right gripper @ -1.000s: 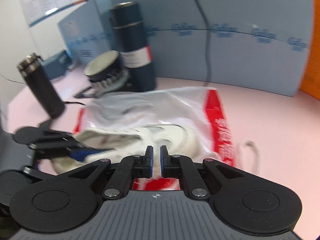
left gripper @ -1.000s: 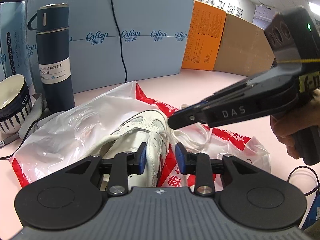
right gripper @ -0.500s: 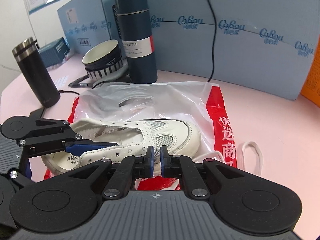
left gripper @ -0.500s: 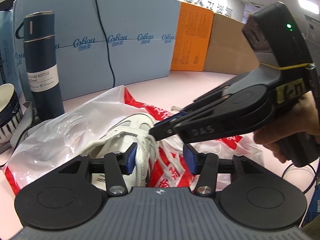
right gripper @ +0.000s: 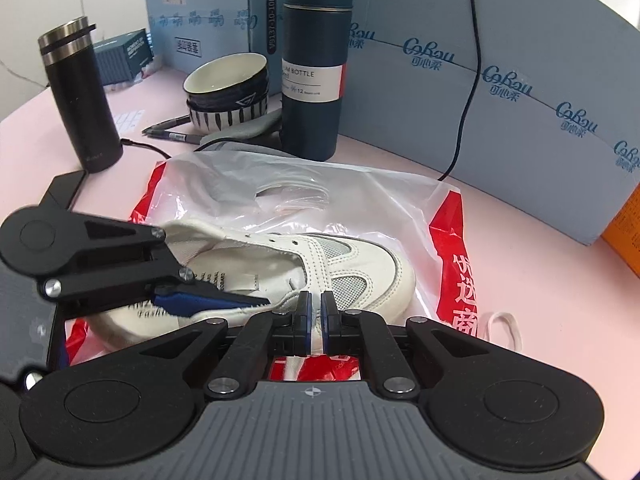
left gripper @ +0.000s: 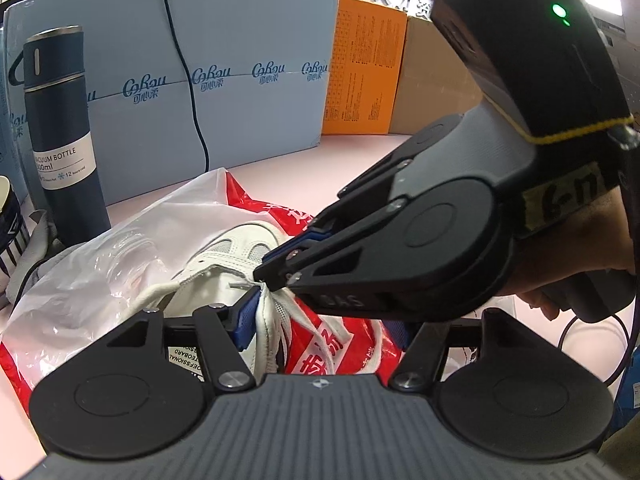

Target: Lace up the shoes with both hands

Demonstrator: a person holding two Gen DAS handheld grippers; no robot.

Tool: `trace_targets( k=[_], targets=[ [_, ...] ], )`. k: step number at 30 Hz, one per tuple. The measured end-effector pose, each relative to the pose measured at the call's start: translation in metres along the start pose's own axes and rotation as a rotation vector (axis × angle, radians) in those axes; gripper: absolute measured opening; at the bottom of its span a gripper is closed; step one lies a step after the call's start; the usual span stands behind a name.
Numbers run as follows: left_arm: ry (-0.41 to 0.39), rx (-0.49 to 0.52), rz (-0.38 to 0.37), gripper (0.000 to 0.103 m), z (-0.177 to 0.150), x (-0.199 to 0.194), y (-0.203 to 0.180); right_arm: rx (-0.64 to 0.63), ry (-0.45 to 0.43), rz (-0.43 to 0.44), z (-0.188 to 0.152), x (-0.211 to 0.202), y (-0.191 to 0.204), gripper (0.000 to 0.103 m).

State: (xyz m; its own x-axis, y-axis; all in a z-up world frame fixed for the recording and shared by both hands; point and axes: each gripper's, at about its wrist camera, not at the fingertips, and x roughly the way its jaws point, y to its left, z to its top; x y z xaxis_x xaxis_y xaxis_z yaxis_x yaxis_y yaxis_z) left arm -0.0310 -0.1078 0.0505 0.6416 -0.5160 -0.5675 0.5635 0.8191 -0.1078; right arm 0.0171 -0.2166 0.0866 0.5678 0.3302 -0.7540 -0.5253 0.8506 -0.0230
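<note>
A white shoe [right gripper: 320, 264] lay on its side on a red-and-white bag [right gripper: 360, 196] spread over the pink bench [right gripper: 540, 280], toe pointing toward the blue boxes [right gripper: 500, 92].

The right hand-held gripper [right gripper: 314, 316] was nearly closed, its 2 blue pads only a narrow slit apart, pinching the white lace [left gripper: 320, 320] just beside the shoe's upper eyelets. In the left wrist view this same right hand-held gripper [left gripper: 266, 276] came in from the right, its tip touching the lace where the lace left the shoe [left gripper: 236, 256], with the lace hanging down from the tip.

The left hand-held gripper [left gripper: 320, 320] stood wide open, holding nothing; its left pad [left gripper: 244, 320] rested against the shoe's side, while its right pad was hidden behind the other hand-held gripper. In the right wrist view the left hand-held gripper [right gripper: 224, 300] reached in from the left, its blue pad lying along the shoe's opening.

A loose loop of lace [right gripper: 500, 328] lay on the bench just beside the bag's right edge. Behind the bag stood a blue bottle [right gripper: 316, 60], a striped bowl [right gripper: 228, 92], 2 pens [right gripper: 168, 128] and a black flask [right gripper: 80, 96].
</note>
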Motion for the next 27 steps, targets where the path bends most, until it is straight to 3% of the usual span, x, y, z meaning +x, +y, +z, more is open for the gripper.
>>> trace_targets(
  k=[3,9,10,12,13,19,21,24,27],
  targets=[
    [0.001,0.003,-0.004,0.061,0.000,0.000,-0.001,0.008,-0.003,0.003,0.001,0.002,0.000,0.007],
    [-0.006,0.042,-0.011,0.076,-0.002,-0.001,-0.007,0.238,-0.060,0.111,0.000,-0.001,-0.025,0.007],
    [-0.003,0.046,-0.001,0.077,-0.002,-0.001,-0.007,0.259,-0.075,0.120,0.000,-0.004,-0.028,0.012],
    [-0.005,0.051,-0.003,0.077,-0.003,-0.004,-0.007,0.282,-0.127,0.119,-0.001,-0.013,-0.030,0.060],
    [-0.005,0.050,-0.005,0.077,-0.003,-0.005,-0.006,0.286,-0.156,0.109,-0.001,-0.019,-0.029,0.065],
    [-0.053,0.081,-0.030,0.079,-0.004,-0.028,-0.002,0.306,-0.249,0.039,-0.008,-0.050,-0.030,0.068],
    [-0.092,0.107,-0.022,0.082,-0.004,-0.044,0.002,0.333,-0.269,0.018,-0.014,-0.059,-0.033,0.079],
    [-0.150,0.145,-0.010,0.082,-0.005,-0.068,0.008,0.367,-0.284,-0.009,-0.022,-0.068,-0.033,0.082],
    [-0.190,0.139,0.054,0.083,-0.002,-0.085,0.022,0.348,-0.275,-0.018,-0.028,-0.072,-0.023,0.087]
  ],
)
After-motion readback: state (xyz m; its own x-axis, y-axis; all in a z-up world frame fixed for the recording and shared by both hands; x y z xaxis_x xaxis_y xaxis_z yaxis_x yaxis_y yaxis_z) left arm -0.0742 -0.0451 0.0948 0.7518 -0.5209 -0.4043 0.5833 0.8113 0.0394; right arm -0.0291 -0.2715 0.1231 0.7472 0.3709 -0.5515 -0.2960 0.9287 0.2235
